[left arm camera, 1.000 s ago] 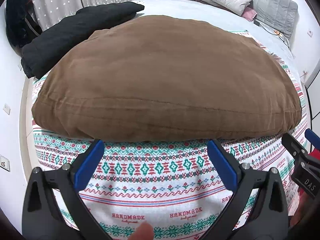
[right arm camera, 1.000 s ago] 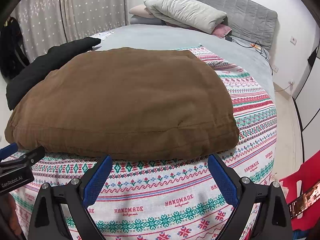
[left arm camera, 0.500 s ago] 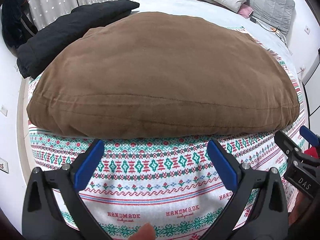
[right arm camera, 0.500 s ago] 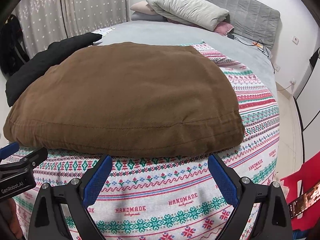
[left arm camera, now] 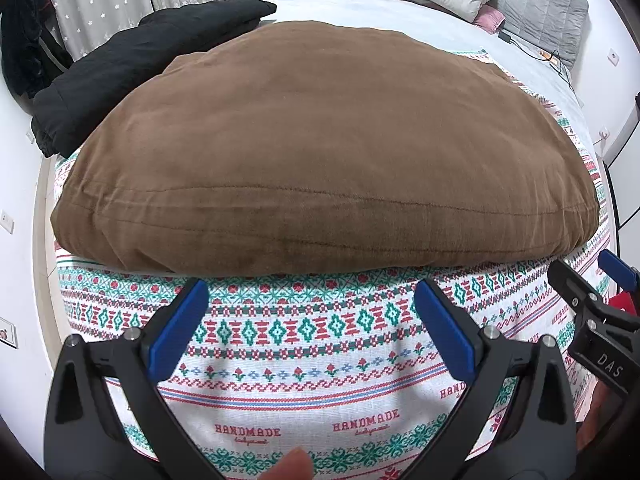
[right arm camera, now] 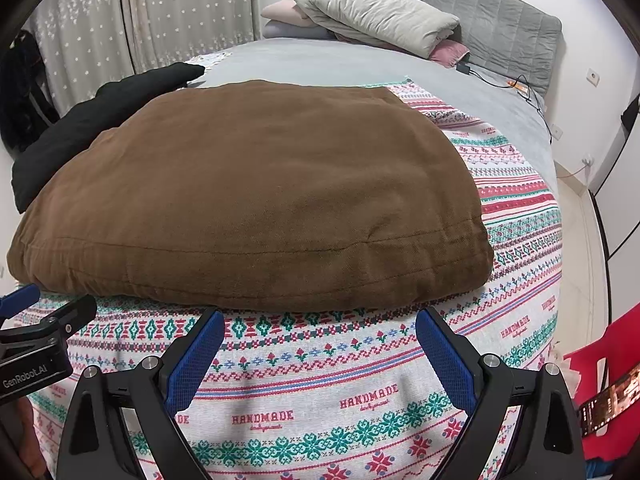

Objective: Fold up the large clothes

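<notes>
Your left gripper [left arm camera: 310, 300]: fingers spread wide, nothing between them, hovering over the patterned blanket [left arm camera: 304, 364] just short of the brown garment [left arm camera: 320, 148]. Your right gripper [right arm camera: 318, 334]: same, fingers wide apart and holding nothing, near the garment's front edge, not touching it. The garment lies in a thick, rounded stack on the blanket on the bed [right arm camera: 344, 62], edges fairly even. It looks already folded at least once; whether another fold is due, you can't tell from here. A black garment [left arm camera: 132, 64] sits behind at the left, roughly bundled, likely unfolded work left. Pillows [right arm camera: 372, 12] lie by the headboard.
</notes>
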A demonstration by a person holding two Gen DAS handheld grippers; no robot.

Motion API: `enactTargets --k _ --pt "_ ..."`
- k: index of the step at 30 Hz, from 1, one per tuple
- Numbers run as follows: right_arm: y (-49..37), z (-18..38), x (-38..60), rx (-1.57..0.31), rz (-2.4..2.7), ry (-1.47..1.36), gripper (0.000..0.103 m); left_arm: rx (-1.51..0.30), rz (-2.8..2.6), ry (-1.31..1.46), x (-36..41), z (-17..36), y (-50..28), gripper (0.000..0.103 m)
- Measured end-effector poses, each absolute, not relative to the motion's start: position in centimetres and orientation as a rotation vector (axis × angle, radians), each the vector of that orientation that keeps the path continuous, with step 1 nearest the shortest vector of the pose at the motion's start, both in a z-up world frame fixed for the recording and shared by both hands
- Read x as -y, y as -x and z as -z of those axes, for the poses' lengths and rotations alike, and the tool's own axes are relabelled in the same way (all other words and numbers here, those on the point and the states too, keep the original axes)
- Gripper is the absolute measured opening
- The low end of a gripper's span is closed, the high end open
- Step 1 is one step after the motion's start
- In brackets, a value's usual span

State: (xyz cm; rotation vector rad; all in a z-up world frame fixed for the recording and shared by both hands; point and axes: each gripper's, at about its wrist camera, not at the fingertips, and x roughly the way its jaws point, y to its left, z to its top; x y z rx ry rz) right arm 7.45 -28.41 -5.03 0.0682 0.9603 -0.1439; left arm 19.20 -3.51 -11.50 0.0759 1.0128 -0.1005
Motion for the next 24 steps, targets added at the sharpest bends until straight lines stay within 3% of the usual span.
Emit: enactTargets --k 24 --pt "-7.39 4.97 28.62 -0.959 0.141 -0.074 0.097 -1.019 0.103 -0.075 3.28 11.86 -19.51 0.102"
